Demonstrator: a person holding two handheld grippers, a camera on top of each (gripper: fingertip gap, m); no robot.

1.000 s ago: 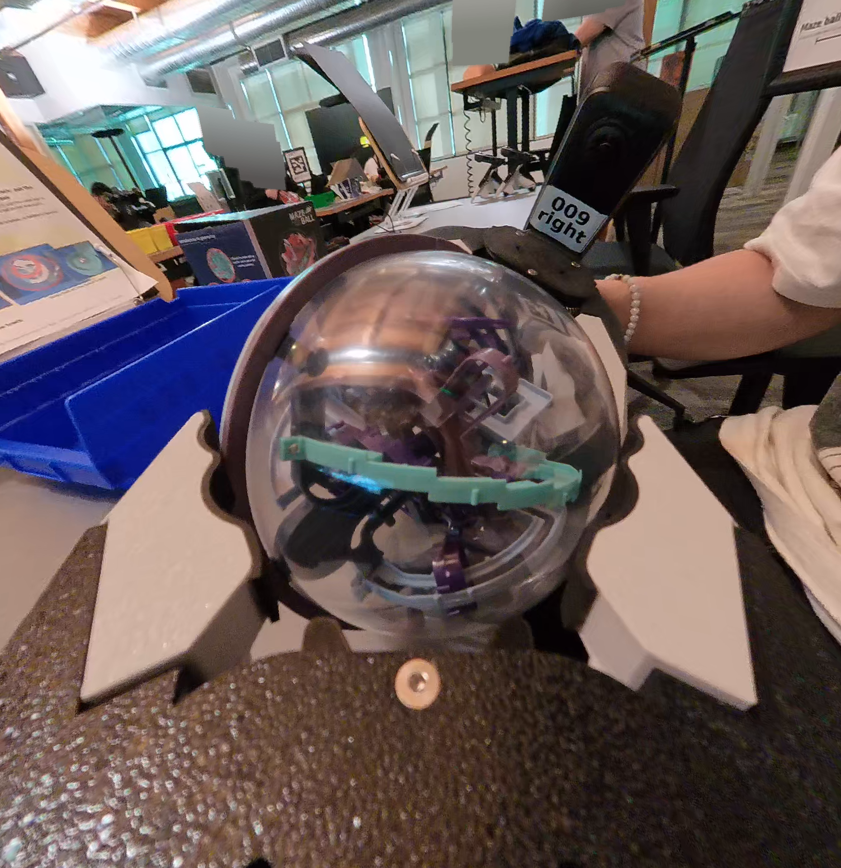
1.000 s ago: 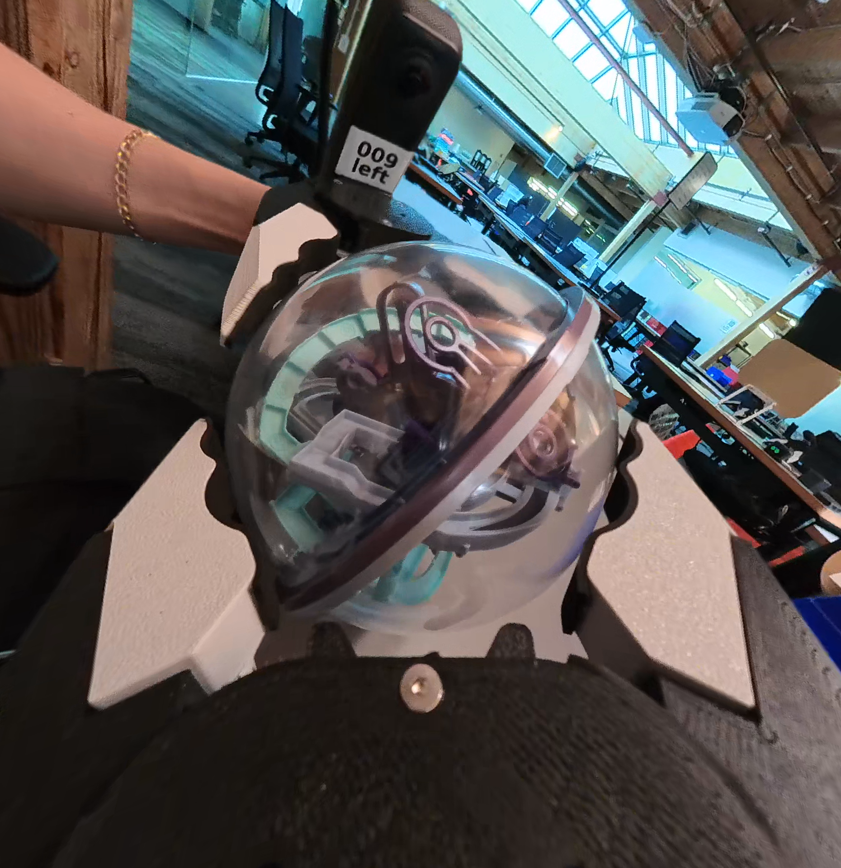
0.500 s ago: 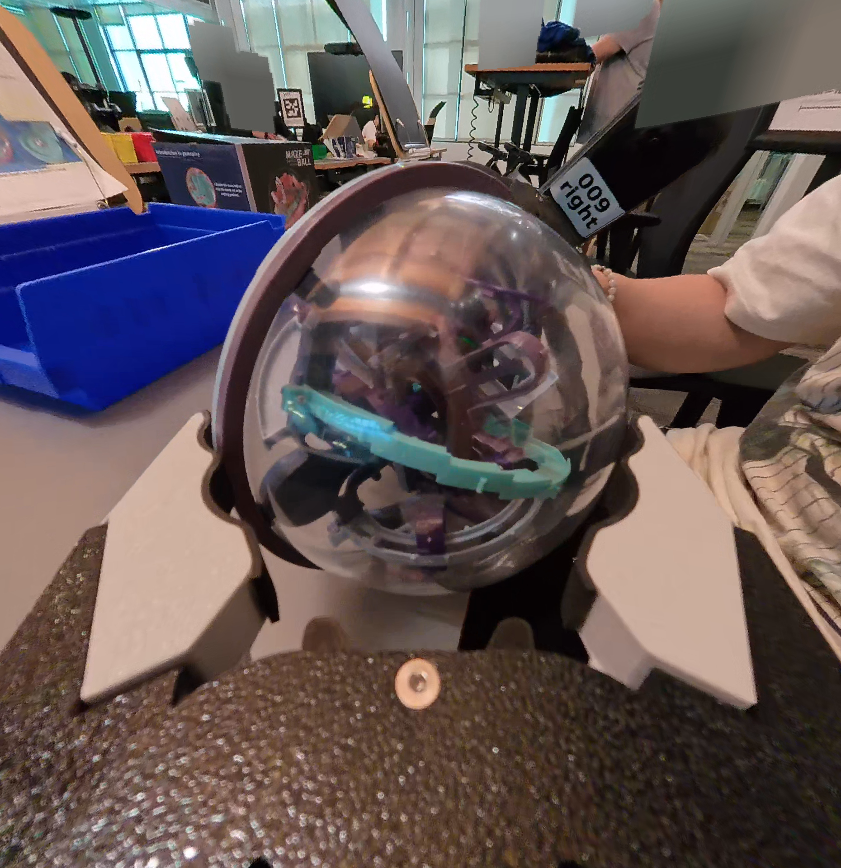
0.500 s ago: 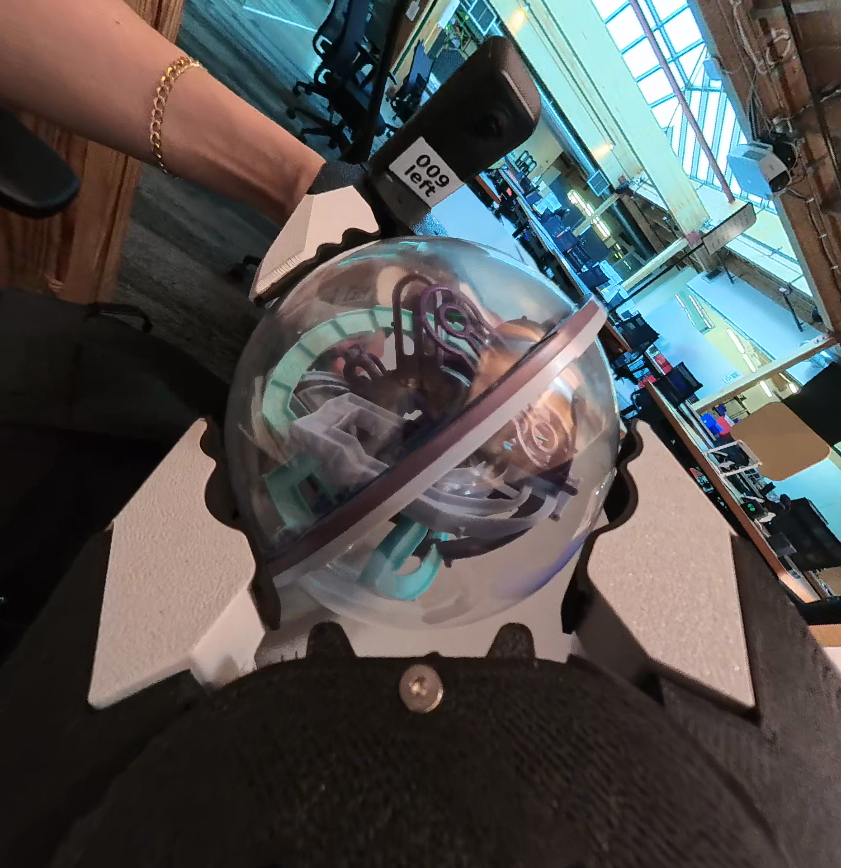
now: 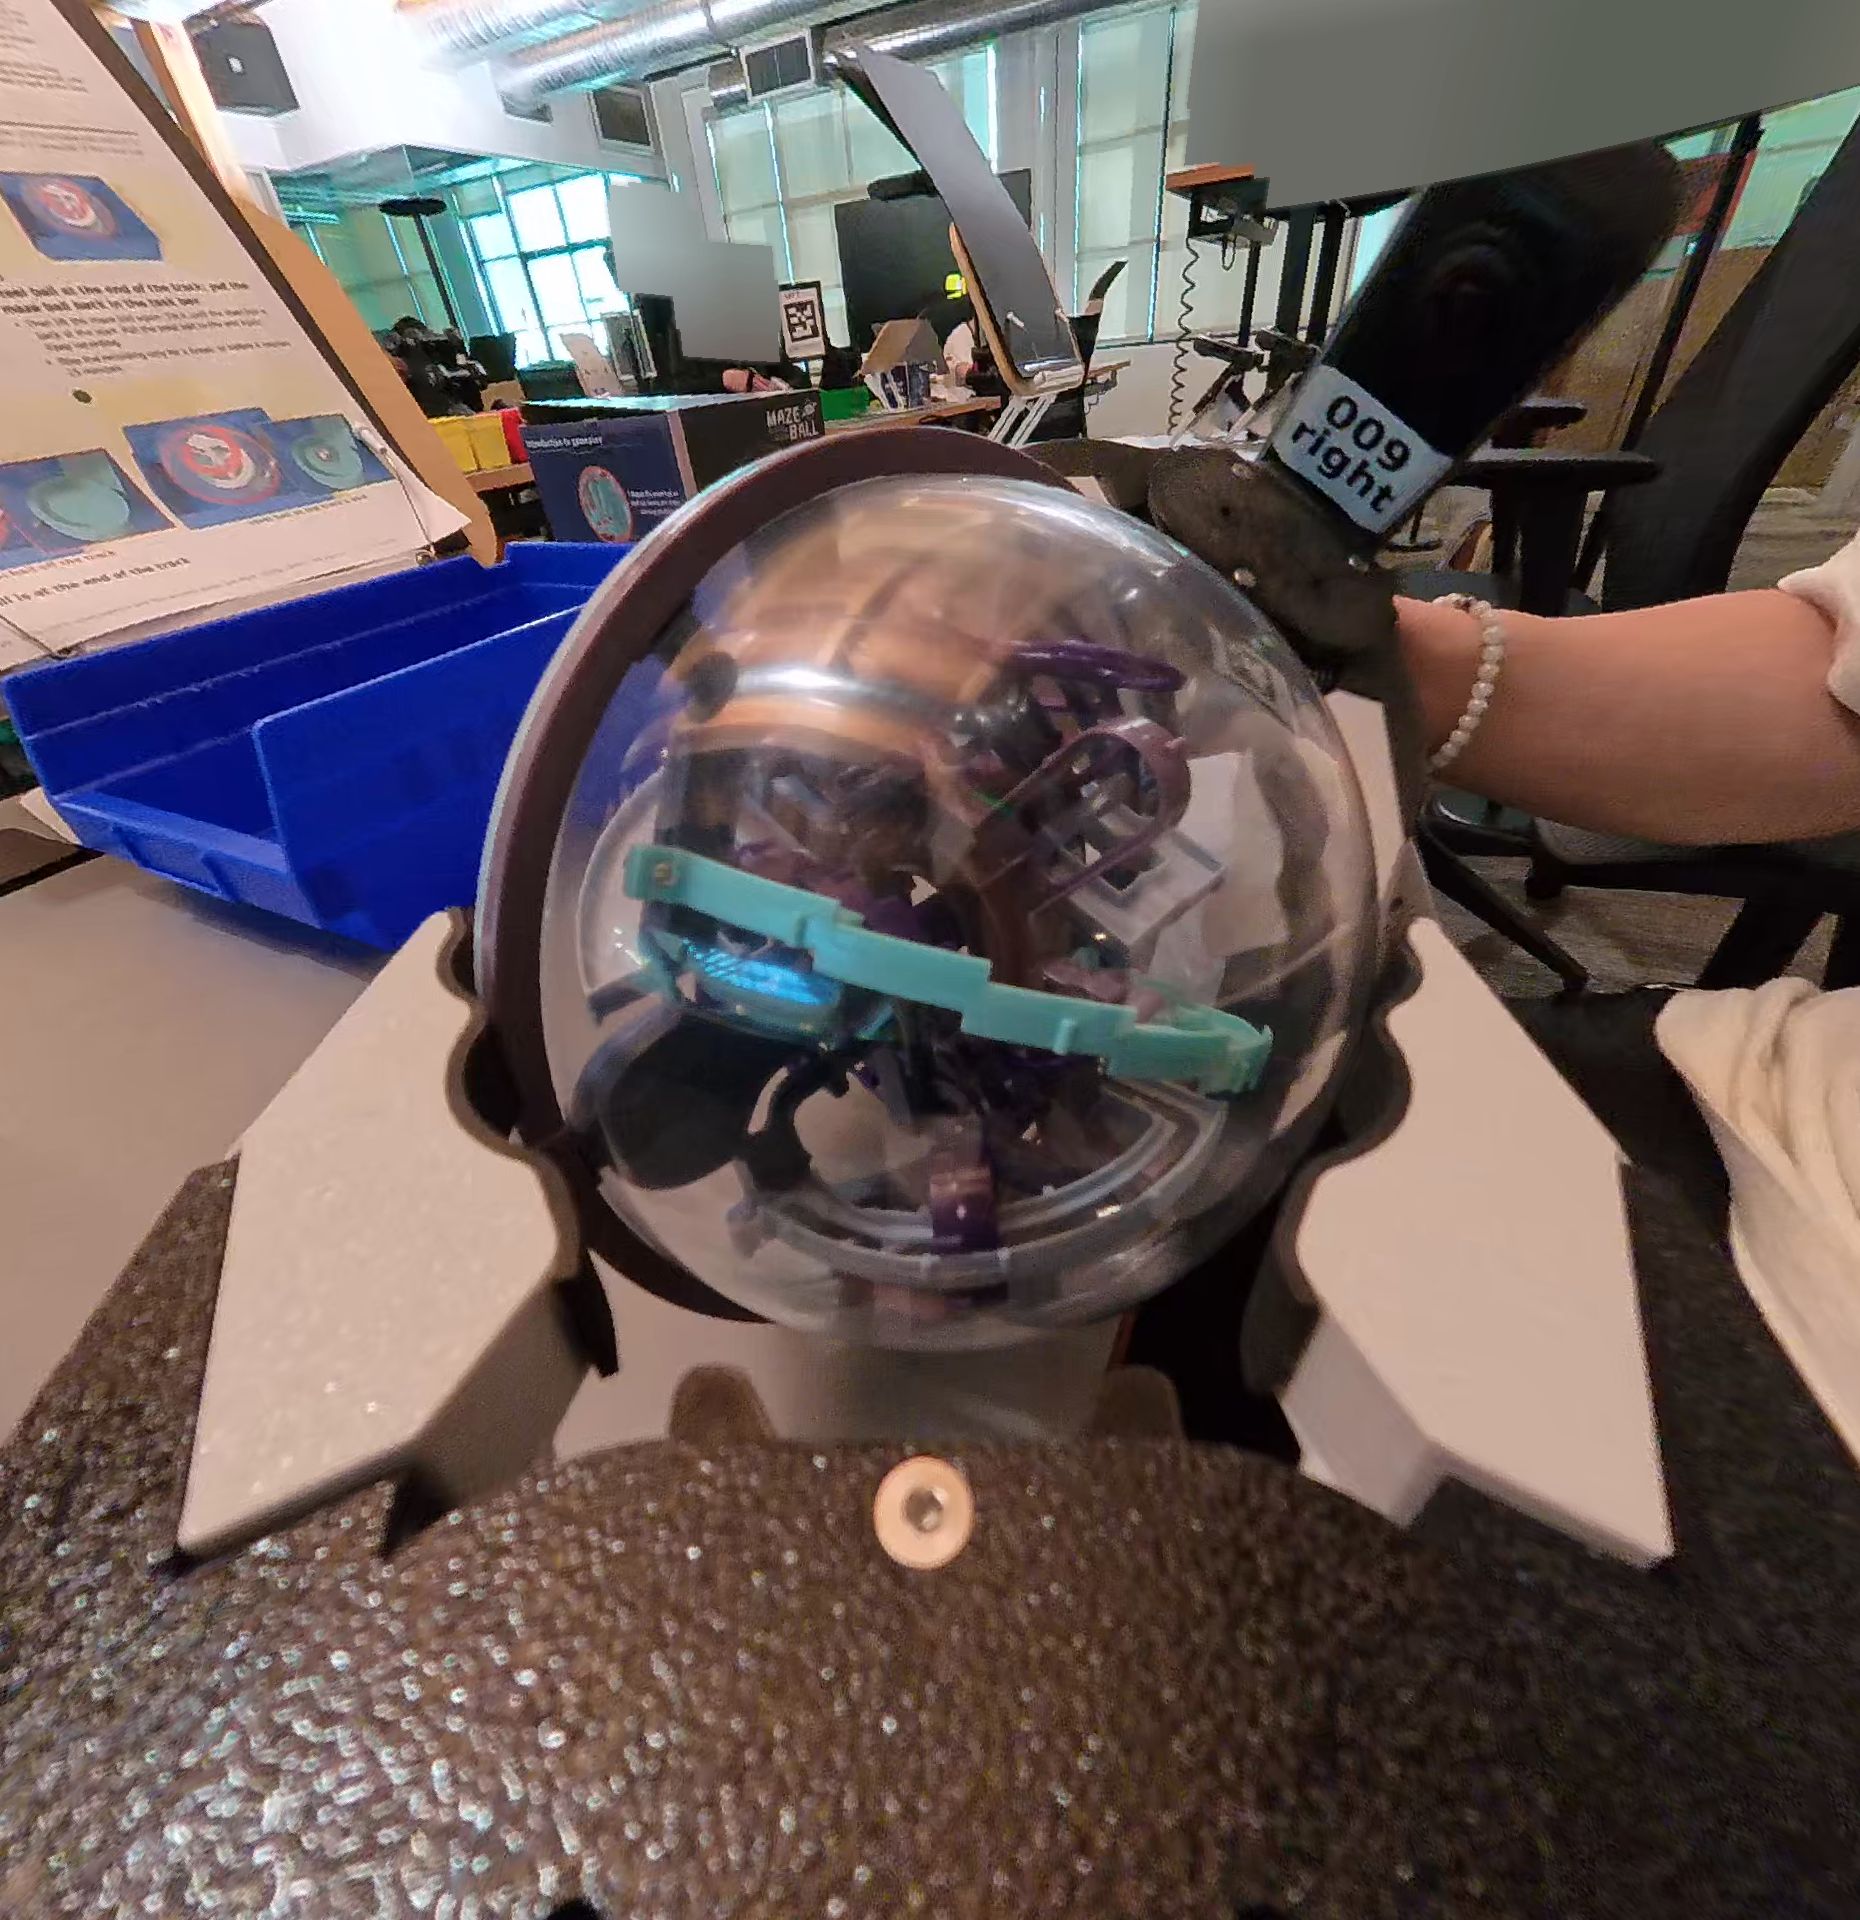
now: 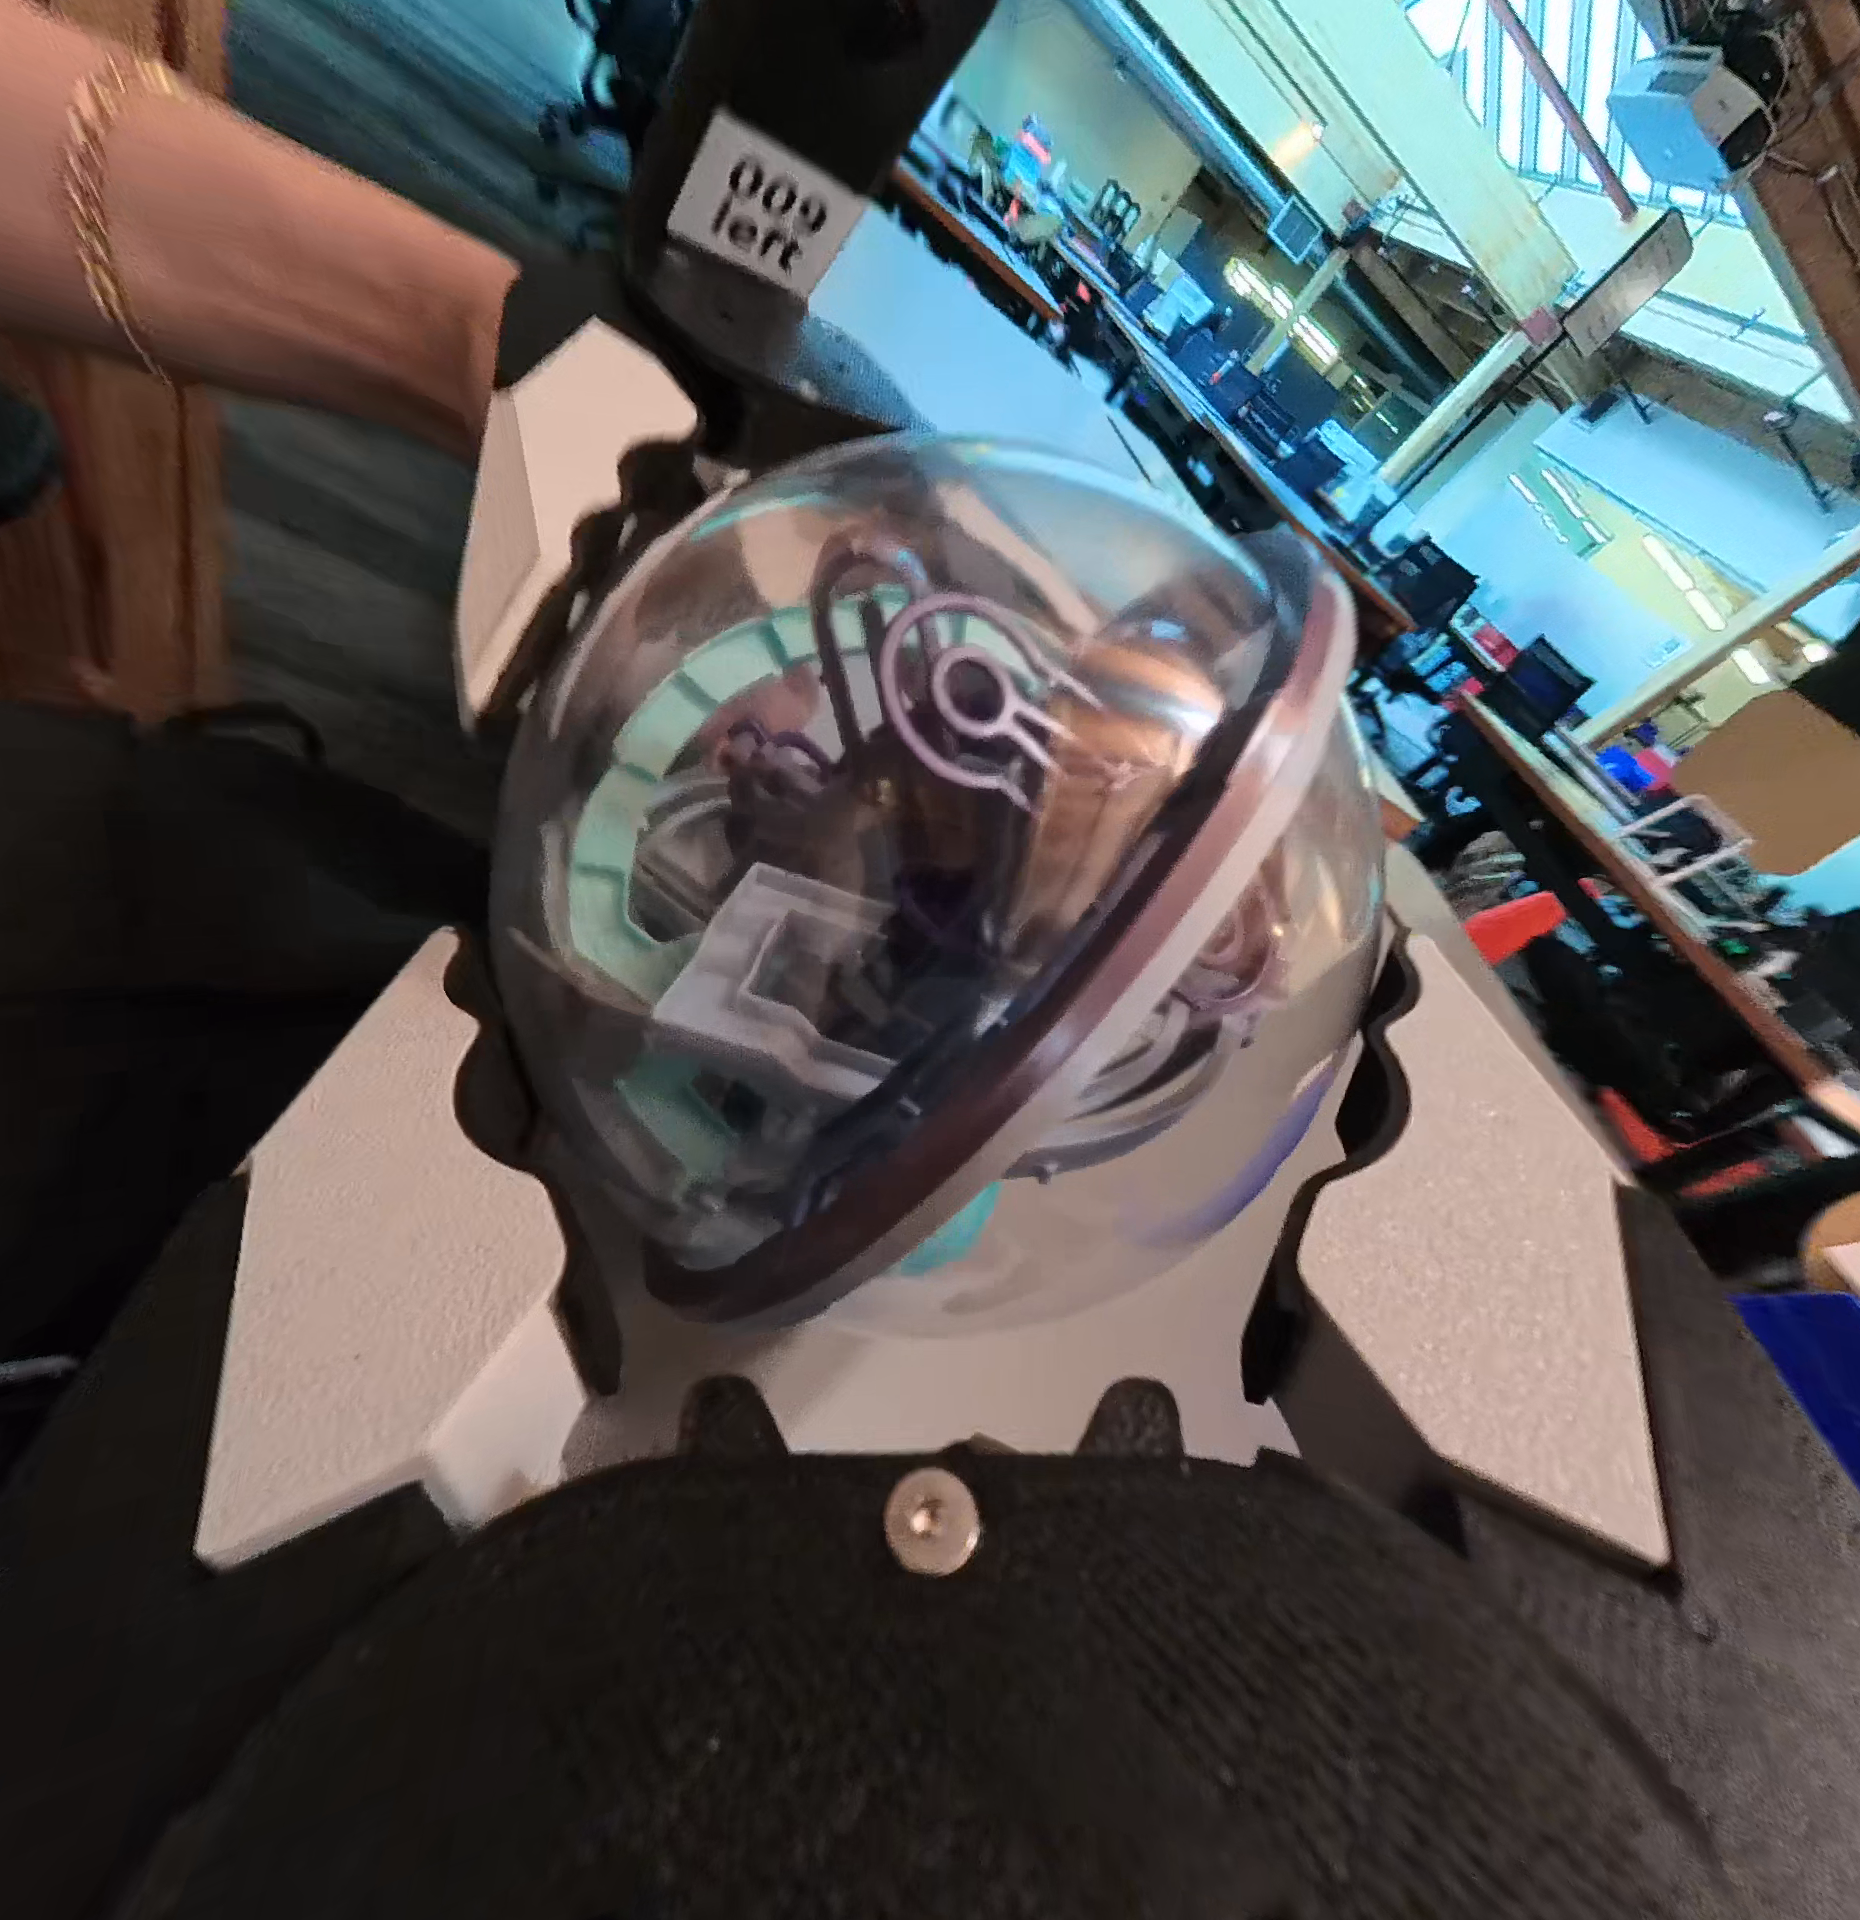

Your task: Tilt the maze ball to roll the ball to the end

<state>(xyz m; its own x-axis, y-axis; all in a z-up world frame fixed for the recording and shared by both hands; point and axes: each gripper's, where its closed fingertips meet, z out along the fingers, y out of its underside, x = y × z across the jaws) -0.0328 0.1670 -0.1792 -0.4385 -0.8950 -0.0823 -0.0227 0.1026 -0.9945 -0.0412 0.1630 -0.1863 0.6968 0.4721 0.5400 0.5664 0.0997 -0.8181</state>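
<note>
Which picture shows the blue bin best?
The left wrist view: the blue bin sits whole on the table behind the maze ball. The right wrist view catches only a small blue corner at its right edge.

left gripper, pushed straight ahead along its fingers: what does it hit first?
The maze ball, already clamped between the left gripper's pads. Directly behind it sits the right gripper, which also holds the ball.
</note>
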